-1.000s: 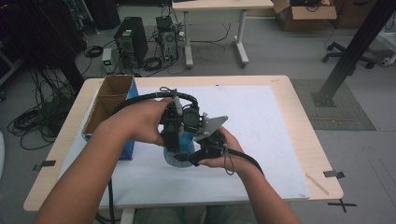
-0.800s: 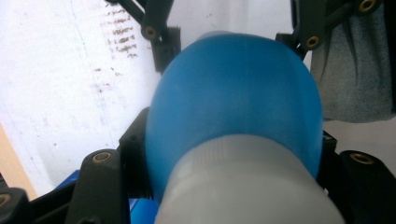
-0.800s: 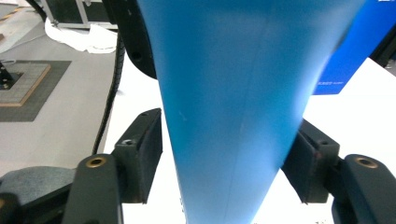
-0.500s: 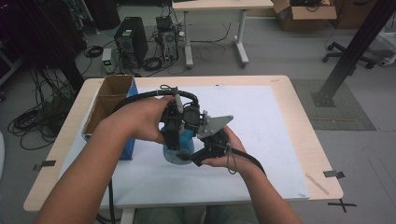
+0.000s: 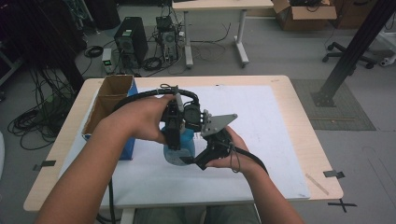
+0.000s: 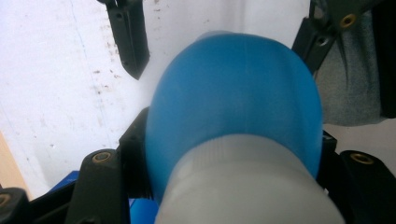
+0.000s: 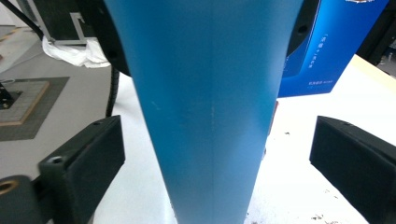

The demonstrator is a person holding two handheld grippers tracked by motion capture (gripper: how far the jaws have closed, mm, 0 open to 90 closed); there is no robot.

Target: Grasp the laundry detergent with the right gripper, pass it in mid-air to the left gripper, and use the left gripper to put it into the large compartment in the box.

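Holding a blue bottle (image 5: 180, 148) upright over the white mat (image 5: 261, 140) on the counter (image 5: 299, 121), the left gripper (image 5: 173, 140) has its jaws clamped on the bottle's upper part, as the left gripper view shows the blue shoulder (image 6: 233, 107) and the pale cap end wedged between the black jaws; the right gripper (image 5: 205, 156) sits low beside the bottle's lower body, and its jaws have just been opening, so that in the right gripper view the blue body (image 7: 205, 116) stands between two pads that are well apart from it and press on nothing; the step in hand looks like a handover, or the end of a two-handed move on the bottle, with the right side letting go and the left side carrying the weight alone; an open cardboard box (image 5: 109, 100) with a blue side stands near the left forearm at the counter's left; next, I judge, the right gripper must draw back clear of the bottle without knocking it, while the left keeps a firm grip and either sets the bottle down on the mat or carries it towards the box; which of these I cannot tell.
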